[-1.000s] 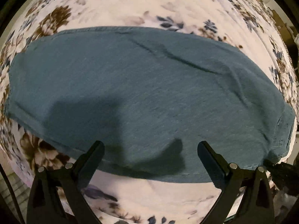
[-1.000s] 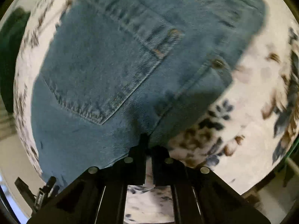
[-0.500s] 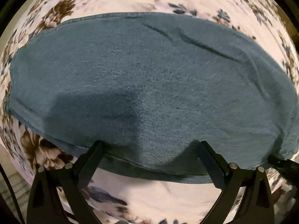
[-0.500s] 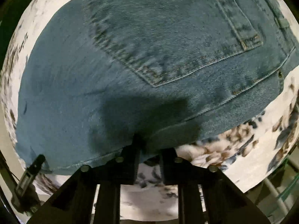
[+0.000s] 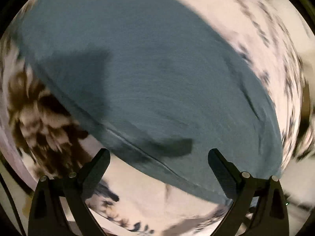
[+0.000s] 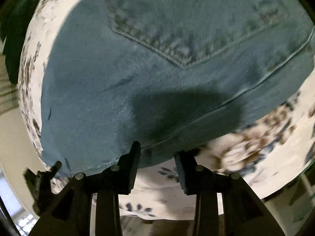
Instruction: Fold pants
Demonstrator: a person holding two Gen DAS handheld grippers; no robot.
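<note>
Across a floral bedsheet the blue denim pants lie spread flat, already doubled so that one layer rests on another, with the layered edge running along the near side in both wrist views. From the right wrist camera a back pocket and a long seam show face up, which suggests the seat end sits under that hand. The right gripper hangs just at the near edge of the denim; its jaws are opening, and no cloth sits between the pads, only the sheet showing through the gap, so the fabric looks let go and laid down rather than carried. The left gripper stands spread wide above the near folded edge at the leg end, grasping nothing, its fingers straddling the border where denim meets sheet. That stance reads as a lining-up for a fresh pinch on the edge, likely to bring one end over toward the other. Motion blur smears the left view, so finer creases there cannot be judged. Both shadows fall dark on the cloth just ahead of the fingers.
</note>
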